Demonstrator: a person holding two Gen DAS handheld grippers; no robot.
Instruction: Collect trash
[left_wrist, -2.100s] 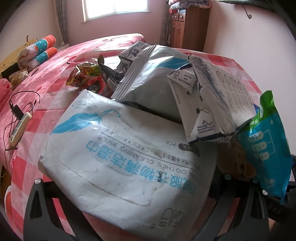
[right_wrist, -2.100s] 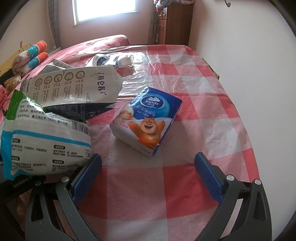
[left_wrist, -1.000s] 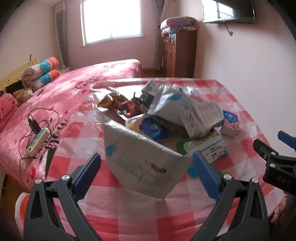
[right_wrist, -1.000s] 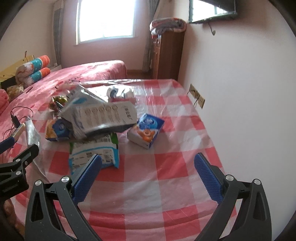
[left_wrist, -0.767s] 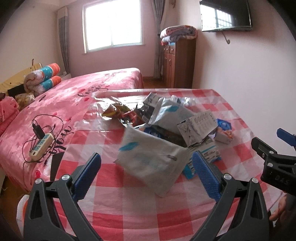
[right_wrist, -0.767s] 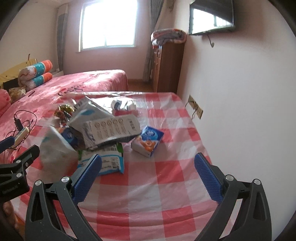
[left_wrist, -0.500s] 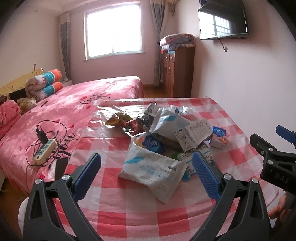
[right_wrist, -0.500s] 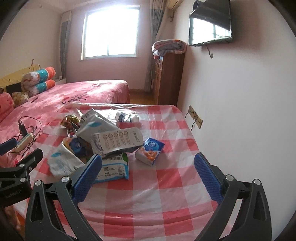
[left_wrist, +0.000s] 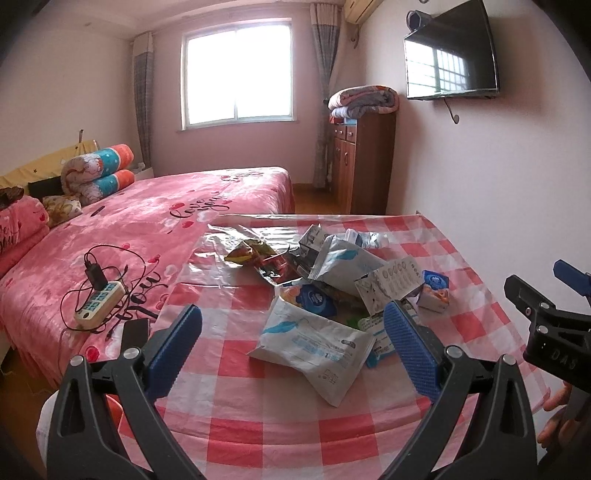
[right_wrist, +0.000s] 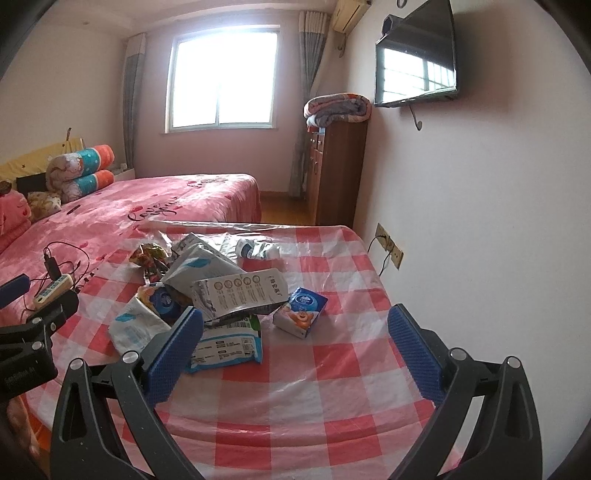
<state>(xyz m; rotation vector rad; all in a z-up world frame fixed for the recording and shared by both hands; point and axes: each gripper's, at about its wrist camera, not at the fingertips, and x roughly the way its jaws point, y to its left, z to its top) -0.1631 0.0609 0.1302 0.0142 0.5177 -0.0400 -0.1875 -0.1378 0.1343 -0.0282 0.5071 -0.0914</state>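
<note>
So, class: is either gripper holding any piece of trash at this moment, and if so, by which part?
Nothing is held. The left gripper and right gripper are both open and empty, above the table.

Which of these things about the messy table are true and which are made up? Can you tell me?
1. Both grippers are open and hold nothing. True: the left gripper and the right gripper have jaws spread wide, with no item between them.
2. The small blue tissue pack is buried under the heap. False: it lies by itself, beside the heap.
3. The table has a plain green cloth. False: the cloth is red and white checks.
4. A big white wipes pack lies at the near edge of the pile. True.
5. A power strip lies on the pink bed. True.
</note>
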